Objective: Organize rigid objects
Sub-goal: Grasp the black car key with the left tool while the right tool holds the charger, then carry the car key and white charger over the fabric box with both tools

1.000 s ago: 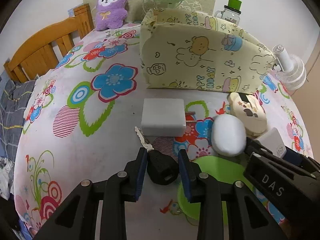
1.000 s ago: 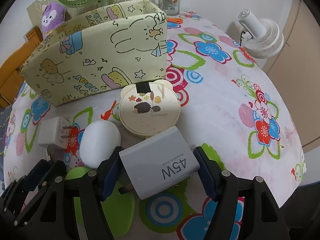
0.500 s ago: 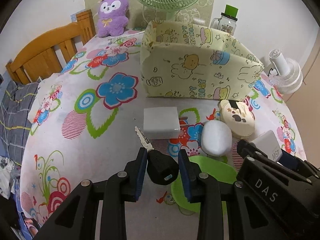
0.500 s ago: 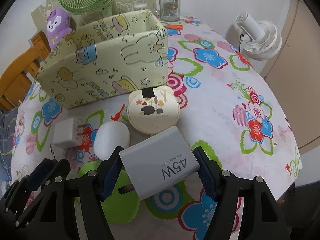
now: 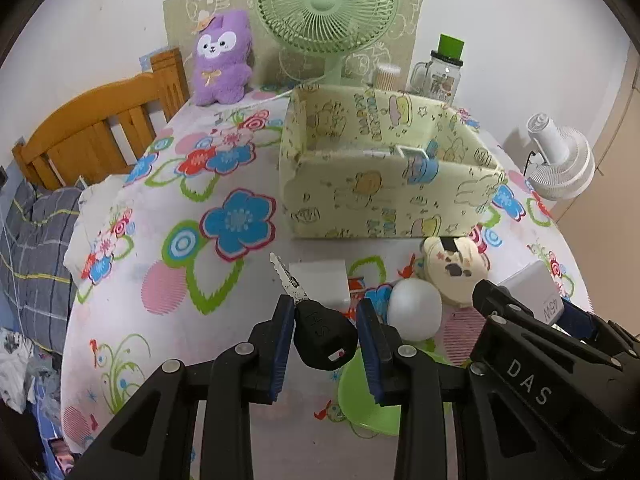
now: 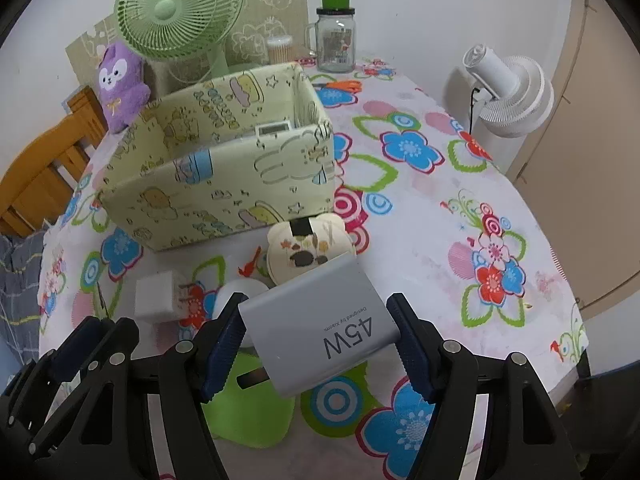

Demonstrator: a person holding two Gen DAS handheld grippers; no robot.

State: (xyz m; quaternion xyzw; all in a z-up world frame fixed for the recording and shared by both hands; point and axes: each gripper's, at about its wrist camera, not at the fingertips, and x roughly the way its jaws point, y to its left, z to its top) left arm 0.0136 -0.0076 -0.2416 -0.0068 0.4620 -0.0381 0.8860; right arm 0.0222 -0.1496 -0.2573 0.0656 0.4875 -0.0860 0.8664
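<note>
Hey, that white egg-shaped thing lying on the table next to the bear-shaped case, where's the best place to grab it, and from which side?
Take the white egg-shaped thing across its narrower middle, coming down from above. It lies flat on the tablecloth with smooth, rounded sides, so pads would probably slip off the ends. The bear-shaped case sits close behind it, so set the fingers on the two sides away from the case.

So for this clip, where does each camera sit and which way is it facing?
Left wrist: rides the left tool, angled down across the table at the fabric box; own fingers clamp a black key, and the right tool shows at right.
Right wrist: rides the right tool, angled down at the same fabric box; own fingers clamp a grey charger, and the left tool shows at lower left.
Shared: box, green fan, white charger.
</note>
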